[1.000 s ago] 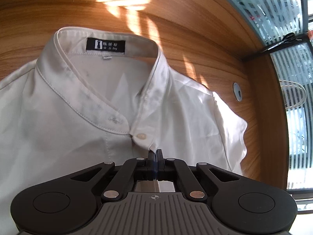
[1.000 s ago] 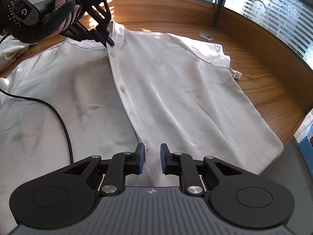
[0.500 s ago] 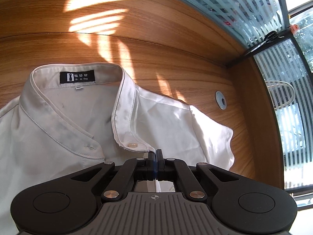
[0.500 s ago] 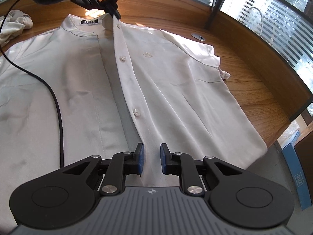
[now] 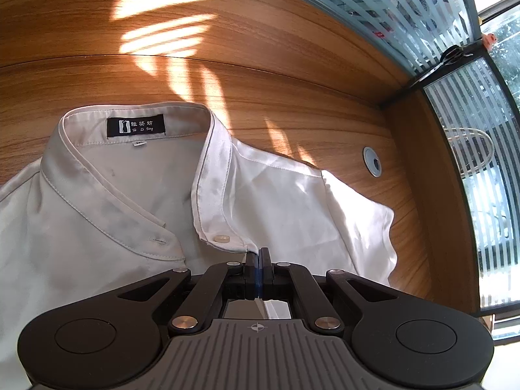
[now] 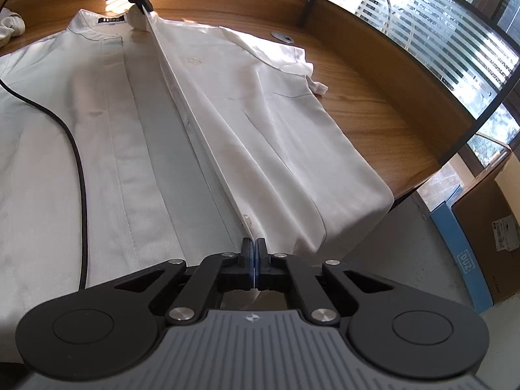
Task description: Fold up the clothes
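Shirt (image 6: 260, 123): white, unbuttoned, spread flat on a wooden table (image 5: 292, 104).
Left gripper (image 5: 257, 261): clamped on the placket just under the collar (image 5: 214, 175).
Right gripper (image 6: 252, 253): pinched tight on the placket near the hem.
Advice: keep the lifted edge taut and move both ends together, so the panel likely folds without wrinkles.

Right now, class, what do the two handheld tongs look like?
Both the left tongs and right tongs have matte black linkage arms with silver rivets, blue-edged pads and a ribbed grey body bearing a small crosshair mark. A thin black cable trails away.
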A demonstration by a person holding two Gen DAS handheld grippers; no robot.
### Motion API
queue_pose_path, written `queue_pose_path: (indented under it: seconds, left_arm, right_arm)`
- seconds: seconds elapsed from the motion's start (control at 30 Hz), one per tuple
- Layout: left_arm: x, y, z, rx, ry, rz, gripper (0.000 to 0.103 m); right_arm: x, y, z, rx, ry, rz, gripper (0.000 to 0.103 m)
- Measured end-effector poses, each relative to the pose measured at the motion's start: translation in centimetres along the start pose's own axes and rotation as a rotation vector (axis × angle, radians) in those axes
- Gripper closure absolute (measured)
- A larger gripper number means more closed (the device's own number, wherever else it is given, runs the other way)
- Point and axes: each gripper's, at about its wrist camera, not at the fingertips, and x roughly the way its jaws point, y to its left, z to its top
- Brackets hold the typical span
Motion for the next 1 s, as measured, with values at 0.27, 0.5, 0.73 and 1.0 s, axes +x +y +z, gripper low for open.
queue_pose_path:
  seconds: [0.27,0.5,0.73,1.0]
  left_arm:
    - [-0.6,0.0,-0.8,0.102,0.006,0.003,0.101]
    - [-1.4,1.0,-1.7,0.196,0.009,0.013,0.101]
    - [-2.0,2.8,-1.6,0.2,0.001,0.024,0.101]
    - [-1.5,4.9,-2.0,0.14,0.022,0.041,0.094]
  right_arm:
    - [-3.6,-0.1,-0.1,-0.03,-0.053,-0.029,0.103]
    - [-5.7,1.9,-1.3,-0.102,-0.024,0.052,0.103]
    - [-5.8,3.7,-1.6,-0.095,-0.012,0.08,0.103]
    - [-5.2,4.4,-2.1,-0.11,0.005,0.098,0.101]
